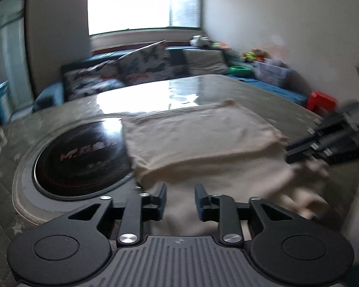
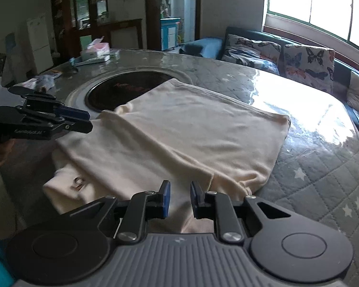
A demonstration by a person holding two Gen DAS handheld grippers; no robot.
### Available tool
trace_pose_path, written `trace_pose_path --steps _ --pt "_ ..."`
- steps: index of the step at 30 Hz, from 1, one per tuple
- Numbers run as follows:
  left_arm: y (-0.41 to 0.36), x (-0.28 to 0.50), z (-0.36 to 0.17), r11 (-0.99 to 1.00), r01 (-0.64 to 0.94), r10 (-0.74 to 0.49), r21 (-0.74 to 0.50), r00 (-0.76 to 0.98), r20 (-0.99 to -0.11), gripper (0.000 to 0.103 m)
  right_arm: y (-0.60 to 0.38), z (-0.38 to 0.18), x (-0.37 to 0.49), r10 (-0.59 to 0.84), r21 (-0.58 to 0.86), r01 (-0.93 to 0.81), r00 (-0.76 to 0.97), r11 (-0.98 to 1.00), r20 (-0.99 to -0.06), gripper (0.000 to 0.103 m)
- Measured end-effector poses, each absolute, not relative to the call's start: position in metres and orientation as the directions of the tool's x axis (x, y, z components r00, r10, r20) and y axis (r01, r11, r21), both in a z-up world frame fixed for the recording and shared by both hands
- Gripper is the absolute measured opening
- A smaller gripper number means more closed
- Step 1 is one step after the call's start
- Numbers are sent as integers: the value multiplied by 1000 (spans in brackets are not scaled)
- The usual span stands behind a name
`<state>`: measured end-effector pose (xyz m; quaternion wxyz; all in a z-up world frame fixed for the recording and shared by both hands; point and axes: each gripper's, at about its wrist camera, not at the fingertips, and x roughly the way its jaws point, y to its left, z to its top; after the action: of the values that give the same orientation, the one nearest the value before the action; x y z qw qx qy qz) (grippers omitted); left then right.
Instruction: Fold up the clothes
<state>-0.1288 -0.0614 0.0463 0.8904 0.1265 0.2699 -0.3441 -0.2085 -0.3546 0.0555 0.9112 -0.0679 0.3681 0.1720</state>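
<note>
A cream garment [image 1: 203, 138] lies partly folded on the table, one half laid over the other; it also shows in the right wrist view [image 2: 184, 129]. My left gripper [image 1: 180, 199] is open and empty, just above the garment's near edge. It shows from the side in the right wrist view [image 2: 83, 119], at the garment's left edge. My right gripper [image 2: 180, 198] is open and empty over the garment's near edge, by a small printed mark [image 2: 77, 183]. It appears in the left wrist view [image 1: 296, 150] at the garment's right side.
A round black cooktop [image 1: 81, 155] is set in the table [image 2: 323, 162], partly under the garment. Tissue boxes and small items [image 2: 95, 52] sit at the table's far side. A sofa with butterfly cushions [image 2: 306, 62] stands beyond, under a window.
</note>
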Motion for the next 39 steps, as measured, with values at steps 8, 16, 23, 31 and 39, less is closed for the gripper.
trace_pose_path --steps 8,16,23,31,39 --pt "-62 -177 45 586 795 -596 156 553 -582 42 -357 55 -224 247 -30 -377 661 926 -709 18" --pt "-75 -193 28 504 832 -597 232 530 -603 48 -357 49 -222 256 -16 -383 647 924 -719 22" --pt "-92 -191 19 473 840 -618 265 530 -580 47 -360 63 -229 250 -46 -390 670 919 -699 34" --pt "-92 -171 31 514 836 -655 195 529 -539 10 -360 71 -241 258 -88 -436 671 896 -695 45" --pt "-99 -126 54 591 802 -656 82 538 -529 9 -349 78 -263 329 -137 -565 642 814 -692 62"
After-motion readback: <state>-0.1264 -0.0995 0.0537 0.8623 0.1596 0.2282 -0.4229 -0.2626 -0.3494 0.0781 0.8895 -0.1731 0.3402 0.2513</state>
